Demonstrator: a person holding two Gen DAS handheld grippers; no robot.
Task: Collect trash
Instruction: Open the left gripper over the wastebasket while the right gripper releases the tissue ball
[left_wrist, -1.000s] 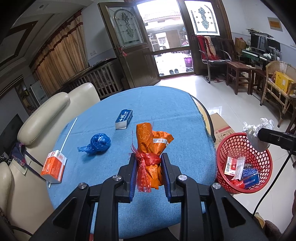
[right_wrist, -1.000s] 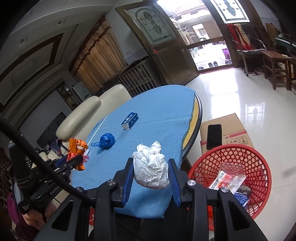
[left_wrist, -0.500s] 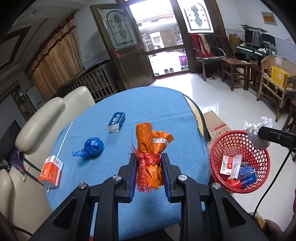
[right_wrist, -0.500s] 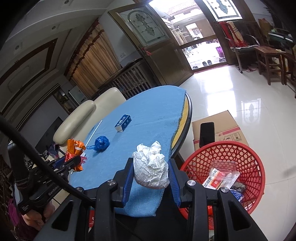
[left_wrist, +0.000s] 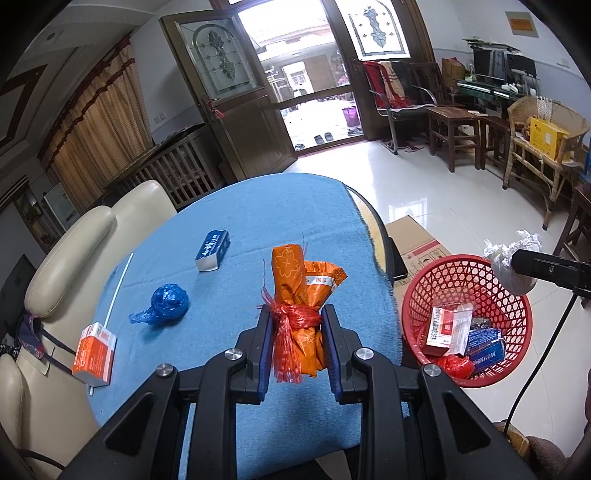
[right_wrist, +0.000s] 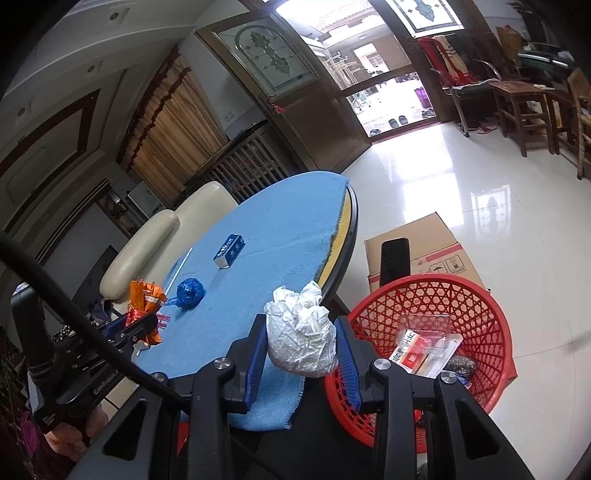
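Pinching an orange wrapper bundle (left_wrist: 297, 295) tied with red string, the left claw (left_wrist: 295, 332) holds it upright above the near part of the blue surface (left_wrist: 258, 206), its blue-lined fingers (left_wrist: 264, 343) pressed against both sides of the bundle at the tied waist. The right claw (right_wrist: 301, 354) grips a crumpled white paper ball (right_wrist: 301, 339) the same way, at the near right edge of the surface, just beside the rim of the red basket (right_wrist: 491, 317), which stands on the floor to the right of the surface. In the left wrist view the white ball sits over the basket's far rim.

Inside the basket lie a red and white carton (left_wrist: 441, 326), a clear plastic wrapper (right_wrist: 428, 325), blue packets (left_wrist: 484, 343) and a red crumpled bit (left_wrist: 456, 365). A cardboard box (right_wrist: 436, 243) stands on the floor behind the basket, with a dark phone (right_wrist: 393, 258) lying on it.

On the surface there rest a blue crumpled bag (left_wrist: 168, 302), a small blue box (left_wrist: 212, 249) farther back, an orange and white carton (left_wrist: 94, 352) at the left edge and a thin white stick (left_wrist: 118, 280) beside it. Cream chairs (left_wrist: 77, 243) stand along the left side.
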